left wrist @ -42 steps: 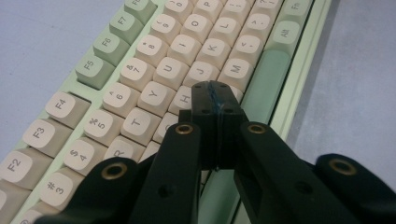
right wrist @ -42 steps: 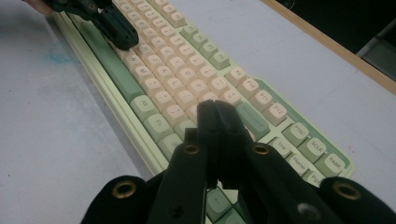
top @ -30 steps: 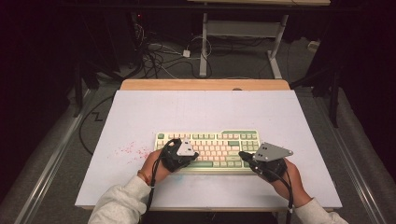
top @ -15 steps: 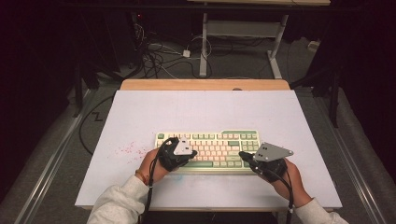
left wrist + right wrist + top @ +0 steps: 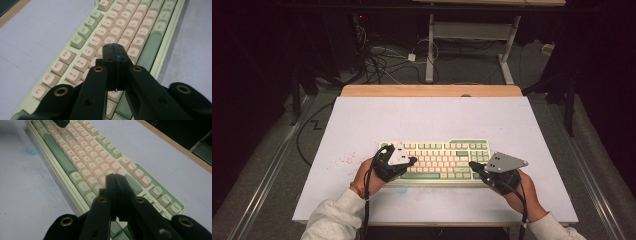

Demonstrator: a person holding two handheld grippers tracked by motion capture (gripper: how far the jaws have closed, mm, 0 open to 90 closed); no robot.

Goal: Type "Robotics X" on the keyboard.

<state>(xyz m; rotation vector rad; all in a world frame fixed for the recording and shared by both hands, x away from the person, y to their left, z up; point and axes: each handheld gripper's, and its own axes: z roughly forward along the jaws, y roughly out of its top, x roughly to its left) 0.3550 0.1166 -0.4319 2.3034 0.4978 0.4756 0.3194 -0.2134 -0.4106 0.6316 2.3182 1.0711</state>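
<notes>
— Starting at the left: our left gripper (image 5: 411, 161) hangs over the left end of the keyboard (image 5: 439, 161), jaws pressed together with nothing between them. Where does that tip sit against the keys?

— Seen along its own jaws in the left gripper view, the closed tip (image 5: 115, 51) points down at the letter block, close above the middle rows; we cannot tell whether it touches a key.

— And the board's long axis?

— It runs left to right across the table (image 5: 422, 117), near our edge, so each hand covers its own half.

— Moving right, then.

— Our right gripper (image 5: 472, 165) is shut and empty too, tip (image 5: 115, 178) over the right-hand keys beside the green cluster. We judge each tip nearest the keys directly beneath it; any press is a short drop straight down.
</notes>
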